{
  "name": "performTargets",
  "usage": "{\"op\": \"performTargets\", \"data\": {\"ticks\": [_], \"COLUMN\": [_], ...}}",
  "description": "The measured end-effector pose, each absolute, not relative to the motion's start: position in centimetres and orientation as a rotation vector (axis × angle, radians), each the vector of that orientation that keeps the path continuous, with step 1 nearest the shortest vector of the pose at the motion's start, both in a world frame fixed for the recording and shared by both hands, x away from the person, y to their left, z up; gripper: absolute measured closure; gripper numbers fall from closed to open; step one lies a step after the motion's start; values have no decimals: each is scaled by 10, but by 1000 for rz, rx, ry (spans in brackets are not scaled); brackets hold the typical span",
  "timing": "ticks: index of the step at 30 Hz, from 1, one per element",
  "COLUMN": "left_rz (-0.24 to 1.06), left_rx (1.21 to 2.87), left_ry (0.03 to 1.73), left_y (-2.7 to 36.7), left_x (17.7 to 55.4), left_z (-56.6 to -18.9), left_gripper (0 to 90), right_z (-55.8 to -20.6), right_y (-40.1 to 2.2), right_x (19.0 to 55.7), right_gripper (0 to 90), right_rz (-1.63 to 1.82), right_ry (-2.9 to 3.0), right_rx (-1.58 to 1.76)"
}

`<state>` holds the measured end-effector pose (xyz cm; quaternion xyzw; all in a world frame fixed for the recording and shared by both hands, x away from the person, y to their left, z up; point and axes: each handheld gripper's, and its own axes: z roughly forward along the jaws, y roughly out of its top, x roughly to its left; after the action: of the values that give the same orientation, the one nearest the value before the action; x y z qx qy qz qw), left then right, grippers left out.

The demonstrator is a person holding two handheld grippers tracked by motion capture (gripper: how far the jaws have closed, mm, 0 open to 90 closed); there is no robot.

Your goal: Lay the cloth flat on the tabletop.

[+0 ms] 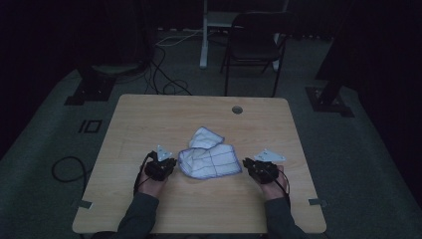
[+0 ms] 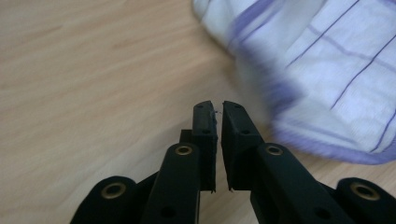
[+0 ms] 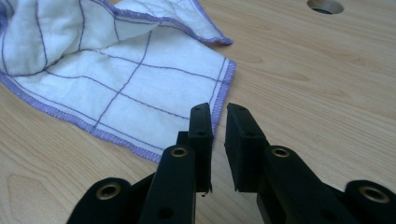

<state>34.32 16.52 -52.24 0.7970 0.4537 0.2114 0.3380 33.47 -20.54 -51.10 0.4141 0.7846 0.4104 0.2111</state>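
A white cloth (image 1: pixel 209 157) with purple edging and thin purple grid lines lies crumpled on the wooden table (image 1: pixel 149 119), a little nearer the front. My left gripper (image 1: pixel 170 163) rests just left of it, with its jaws nearly touching and nothing between them. In the left gripper view the blurred cloth (image 2: pixel 327 70) sits right of the gripper (image 2: pixel 217 105). My right gripper (image 1: pixel 247 163) rests at the cloth's right edge. In the right gripper view its jaws (image 3: pixel 218 108) stand a narrow gap apart, and the cloth's corner hem (image 3: pixel 224 79) lies flat just beyond the tips, not gripped.
A round cable hole (image 1: pixel 237 109) is set near the table's far edge, also seen as a hole (image 3: pixel 325 5) at the top right. A dark chair (image 1: pixel 256 40) stands behind the table. Cables (image 1: pixel 67 169) lie on the grey floor to the left.
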Motion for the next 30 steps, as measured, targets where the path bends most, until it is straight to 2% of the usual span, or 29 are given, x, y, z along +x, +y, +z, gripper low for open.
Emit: {"op": "performTargets", "data": {"ticks": [12,20,30], "left_rz": [581,628,569], "left_rx": [2042,2020,2079], "left_ry": [1170,1090,907], "left_y": [170,155,113], "left_x": [342,357,374], "left_z": [-505,-474,-455], "left_gripper": [788,717,627], "right_z": [-521,-533,-543], "right_y": [-193,-185,-176], "right_x": [343,351,356], "right_gripper": [776,733,734], "right_rz": [1122,1107,1063], "right_ry": [2228,2262,2314], "right_rx": [1136,1145,1147]}}
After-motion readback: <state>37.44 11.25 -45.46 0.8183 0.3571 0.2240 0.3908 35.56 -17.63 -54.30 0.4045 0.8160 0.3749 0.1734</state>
